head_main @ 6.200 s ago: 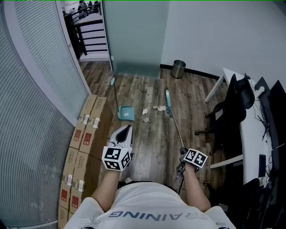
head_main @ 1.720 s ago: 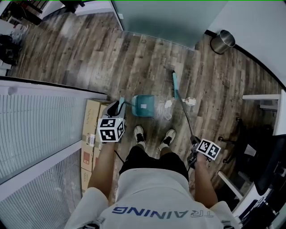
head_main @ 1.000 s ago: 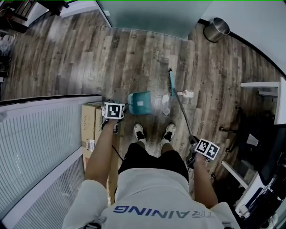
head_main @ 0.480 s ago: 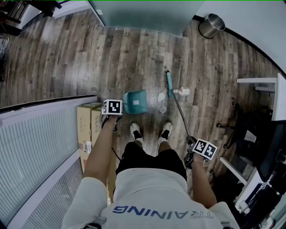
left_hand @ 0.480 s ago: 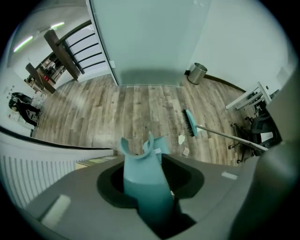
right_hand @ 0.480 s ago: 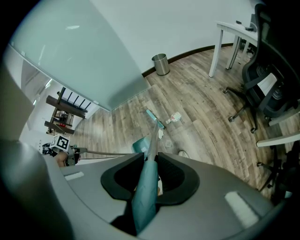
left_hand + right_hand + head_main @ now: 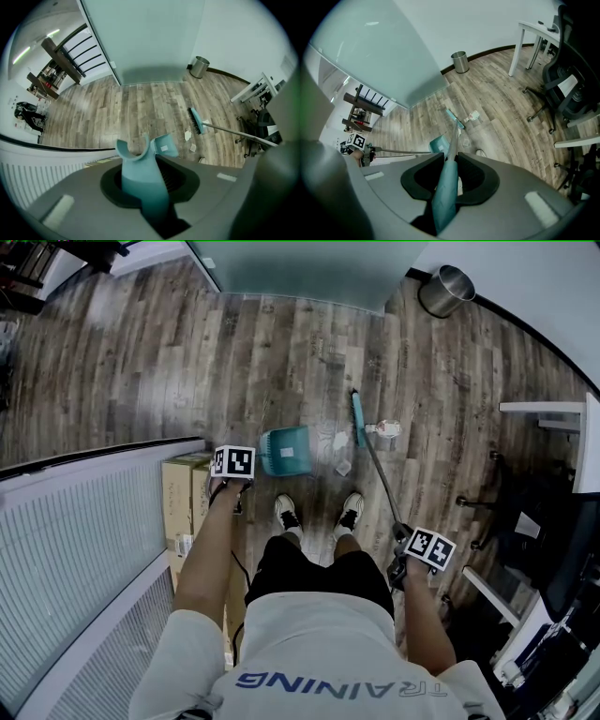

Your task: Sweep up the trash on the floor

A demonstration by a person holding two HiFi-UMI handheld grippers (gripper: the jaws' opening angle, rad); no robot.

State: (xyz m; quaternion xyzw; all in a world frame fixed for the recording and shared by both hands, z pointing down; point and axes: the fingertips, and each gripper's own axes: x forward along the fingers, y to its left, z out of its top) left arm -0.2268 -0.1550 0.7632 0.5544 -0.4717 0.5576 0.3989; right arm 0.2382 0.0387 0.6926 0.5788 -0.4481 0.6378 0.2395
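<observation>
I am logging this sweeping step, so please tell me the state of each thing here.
left gripper: jaws just been closing, shut on dustpan handle
right gripper: shut on broom handle
dustpan: pan resting on floor
broom: head down on floor
paper scraps: loose on floor, outside dustpan
bin: upright, open top

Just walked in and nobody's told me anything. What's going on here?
A person is sweeping up. The right gripper is shut on the broom handle, with the broom head on the wooden floor beside paper scraps. The left gripper has just been closing on the dustpan handle, which sits between its jaws. The scraps lie outside the dustpan.
</observation>
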